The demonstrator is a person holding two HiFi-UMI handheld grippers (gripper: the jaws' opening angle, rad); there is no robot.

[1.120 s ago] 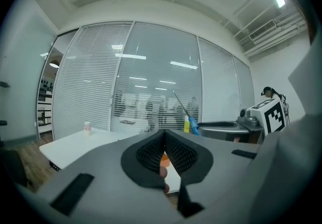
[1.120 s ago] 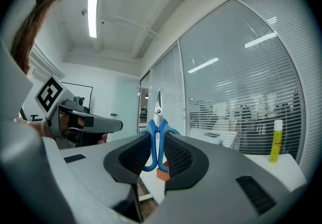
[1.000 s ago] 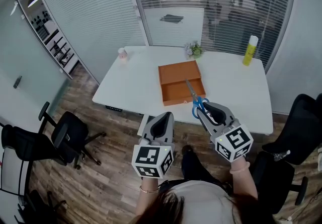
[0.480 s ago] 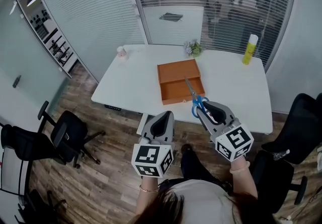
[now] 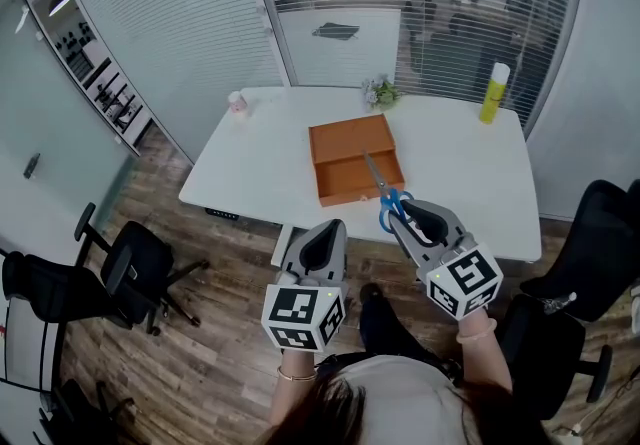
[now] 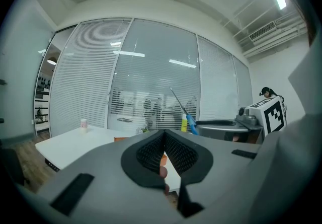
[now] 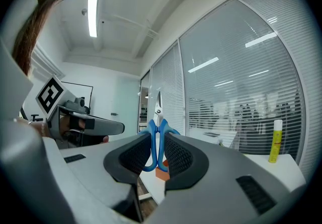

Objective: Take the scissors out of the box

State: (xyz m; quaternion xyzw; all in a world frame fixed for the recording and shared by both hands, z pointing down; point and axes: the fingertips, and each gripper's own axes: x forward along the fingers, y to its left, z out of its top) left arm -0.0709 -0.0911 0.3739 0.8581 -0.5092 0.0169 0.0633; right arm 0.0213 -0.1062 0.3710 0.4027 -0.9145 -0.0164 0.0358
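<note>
An orange box (image 5: 350, 145) lies open and empty on the white table (image 5: 455, 168). My right gripper (image 5: 402, 215) is held in the air short of the table's near edge. It is shut on the blue handles of the scissors (image 5: 388, 205), whose blades point out over the box. In the right gripper view the handles of the scissors (image 7: 151, 140) sit pinched between the pads (image 7: 177, 153), blades upward. My left gripper (image 5: 326, 233) hovers level beside it on the left, shut with nothing in it (image 6: 163, 140).
A yellow bottle (image 5: 492, 93) stands at the table's far right. A small plant (image 5: 380, 93) and a pink cup (image 5: 237, 103) are at the far edge. Black office chairs (image 5: 125, 268) (image 5: 595, 248) flank the table. Glass walls with blinds are behind.
</note>
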